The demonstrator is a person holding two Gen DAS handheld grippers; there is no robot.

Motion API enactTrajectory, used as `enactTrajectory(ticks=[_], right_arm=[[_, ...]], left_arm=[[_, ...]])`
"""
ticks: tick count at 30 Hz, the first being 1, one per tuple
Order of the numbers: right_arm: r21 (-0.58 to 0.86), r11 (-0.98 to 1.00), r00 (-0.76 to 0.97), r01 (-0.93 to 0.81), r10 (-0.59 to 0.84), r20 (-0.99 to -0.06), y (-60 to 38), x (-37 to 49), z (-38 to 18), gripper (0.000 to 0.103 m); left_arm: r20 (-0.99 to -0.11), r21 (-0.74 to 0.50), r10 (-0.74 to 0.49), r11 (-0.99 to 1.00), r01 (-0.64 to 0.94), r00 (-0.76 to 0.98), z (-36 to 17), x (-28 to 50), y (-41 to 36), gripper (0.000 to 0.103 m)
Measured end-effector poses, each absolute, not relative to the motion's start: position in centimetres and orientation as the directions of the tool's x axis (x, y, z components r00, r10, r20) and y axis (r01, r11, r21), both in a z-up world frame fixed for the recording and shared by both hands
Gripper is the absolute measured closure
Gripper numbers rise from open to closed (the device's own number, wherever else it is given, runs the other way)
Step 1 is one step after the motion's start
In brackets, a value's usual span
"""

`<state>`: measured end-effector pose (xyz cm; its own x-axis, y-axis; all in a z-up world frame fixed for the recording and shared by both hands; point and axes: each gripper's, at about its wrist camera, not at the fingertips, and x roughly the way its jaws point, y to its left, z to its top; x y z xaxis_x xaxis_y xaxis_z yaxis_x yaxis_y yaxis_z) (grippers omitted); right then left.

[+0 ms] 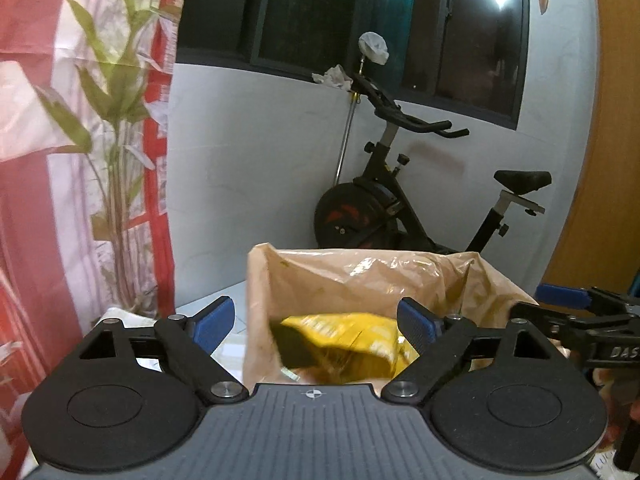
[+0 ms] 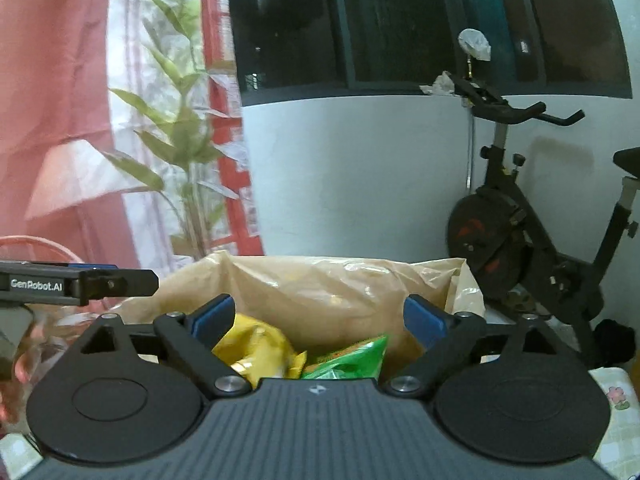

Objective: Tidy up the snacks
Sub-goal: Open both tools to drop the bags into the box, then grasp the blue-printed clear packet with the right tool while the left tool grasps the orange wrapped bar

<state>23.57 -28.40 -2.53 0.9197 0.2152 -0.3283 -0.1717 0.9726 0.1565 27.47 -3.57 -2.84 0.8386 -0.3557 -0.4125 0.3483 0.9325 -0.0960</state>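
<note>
A brown paper bag (image 1: 360, 276) stands open in front of both grippers; it also shows in the right wrist view (image 2: 328, 292). A yellow snack packet (image 1: 348, 340) lies inside it, also seen in the right wrist view (image 2: 260, 344) beside a green snack packet (image 2: 352, 356). My left gripper (image 1: 316, 320) is open and empty, hovering over the bag's near edge. My right gripper (image 2: 318, 316) is open and empty above the bag's mouth. The right gripper (image 1: 560, 300) shows at the right edge of the left wrist view; the left gripper (image 2: 120, 280) shows at the left of the right wrist view.
An exercise bike (image 1: 404, 200) stands behind the bag against a white wall under a dark window. A red and white curtain (image 1: 80, 160) with a leaf print hangs at the left. A floral cloth (image 2: 616, 400) lies at the lower right.
</note>
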Motion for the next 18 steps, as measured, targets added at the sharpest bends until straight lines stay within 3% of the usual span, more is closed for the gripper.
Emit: enactTrajectory(ticks=[12,18], right_arm=[[0.161,0.958,0.902,-0.235,0.277,-0.331,-30.0,12.9,-4.4,0.010],[0.151,0.961,0.863,-0.233,0.275,-0.423,-29.5,8.8,-8.6,0.011]], left_arm=[[-0.457,-0.129,-0.356,0.933,0.336,0.815,-5.6,19.5,2.2,0.014],[-0.478,-0.160,-0.344,0.939,0.305,0.808,-9.3,16.6,3.1,0.014]])
